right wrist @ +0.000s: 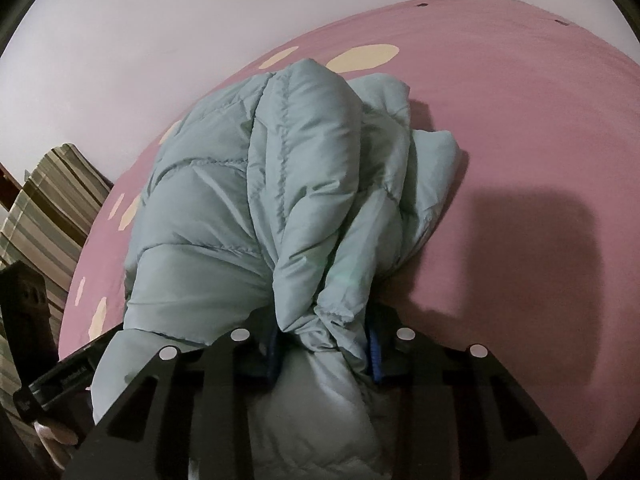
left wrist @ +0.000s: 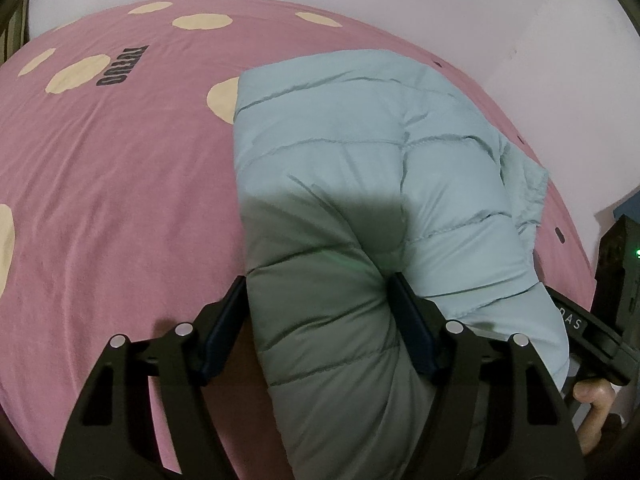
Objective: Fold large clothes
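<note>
A pale blue quilted puffer jacket (left wrist: 360,152) lies on a pink bedsheet (left wrist: 120,184). My left gripper (left wrist: 320,296) straddles the jacket's thick near edge, one finger on each side, pressing into the padding. In the right wrist view the jacket (right wrist: 248,184) is bunched and partly lifted, and my right gripper (right wrist: 324,340) is shut on a gathered fold of it. The right gripper also shows at the right edge of the left wrist view (left wrist: 592,336).
The pink bedsheet (right wrist: 520,128) has cream spots (left wrist: 80,74) and dark lettering (left wrist: 122,66). A pale wall (left wrist: 480,8) lies behind the bed. Striped fabric (right wrist: 44,208) lies off the bed's left side.
</note>
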### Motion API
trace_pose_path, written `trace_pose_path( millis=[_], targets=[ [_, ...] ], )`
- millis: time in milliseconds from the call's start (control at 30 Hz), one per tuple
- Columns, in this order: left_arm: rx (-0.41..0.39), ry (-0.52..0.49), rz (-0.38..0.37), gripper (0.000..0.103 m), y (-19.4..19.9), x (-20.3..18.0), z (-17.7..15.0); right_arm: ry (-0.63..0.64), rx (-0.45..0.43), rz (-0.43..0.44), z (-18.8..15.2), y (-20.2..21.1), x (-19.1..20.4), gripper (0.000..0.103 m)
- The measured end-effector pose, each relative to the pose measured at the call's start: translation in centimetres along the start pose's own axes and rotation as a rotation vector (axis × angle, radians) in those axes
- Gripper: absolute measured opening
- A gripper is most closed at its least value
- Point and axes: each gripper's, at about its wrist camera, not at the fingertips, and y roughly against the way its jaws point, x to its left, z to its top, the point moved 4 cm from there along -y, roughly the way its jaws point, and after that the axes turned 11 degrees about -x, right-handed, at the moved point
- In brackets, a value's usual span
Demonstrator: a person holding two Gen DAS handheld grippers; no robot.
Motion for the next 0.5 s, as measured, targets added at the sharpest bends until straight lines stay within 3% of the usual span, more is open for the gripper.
trace_pose_path(
  millis=[500],
  targets=[
    [-0.028, 0.073, 0.058, 0.07, -0.1, 3.7, 1.8, 0.033, 0.039, 0.082, 1.5, -4.2, 4.3, 0.031]
  ],
)
